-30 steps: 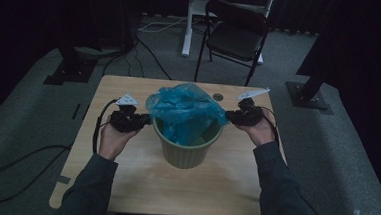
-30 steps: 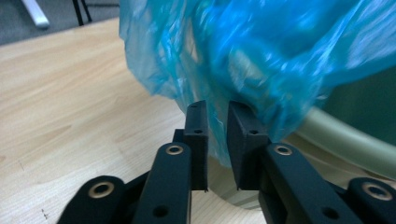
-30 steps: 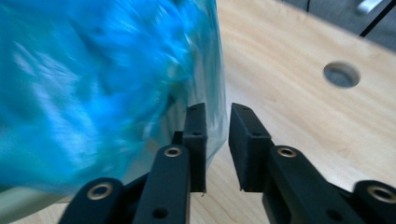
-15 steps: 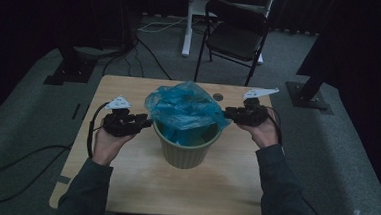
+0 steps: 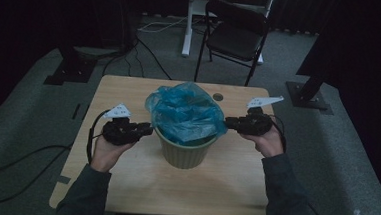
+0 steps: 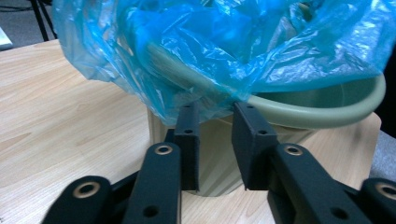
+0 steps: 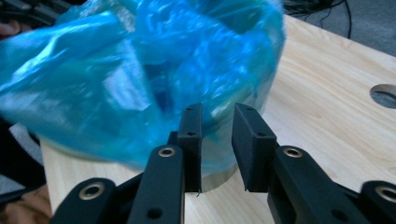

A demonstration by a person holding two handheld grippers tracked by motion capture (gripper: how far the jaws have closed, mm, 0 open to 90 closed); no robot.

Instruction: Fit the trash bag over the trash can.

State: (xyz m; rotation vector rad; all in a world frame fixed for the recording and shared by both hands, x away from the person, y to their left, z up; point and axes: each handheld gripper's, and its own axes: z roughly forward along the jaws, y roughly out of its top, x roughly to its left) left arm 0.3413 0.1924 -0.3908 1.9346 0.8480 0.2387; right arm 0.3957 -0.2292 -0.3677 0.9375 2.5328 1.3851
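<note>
A pale green round plastic bin [image 5: 183, 149] is standing near the middle of the light wooden table [image 5: 123, 183], with a crinkled blue plastic bag [image 5: 186, 109] bunched over its rim. The left gripper [image 5: 147, 130] is reaching in at the bin's left side, its jaws having just been closing and now standing a little apart with the bag's lower edge at their tips, though I cannot tell whether they are pinching it. The right gripper [image 5: 227, 123] is pointing at the bag from the right, jaws likewise slightly parted, nothing clamped between them.
</note>
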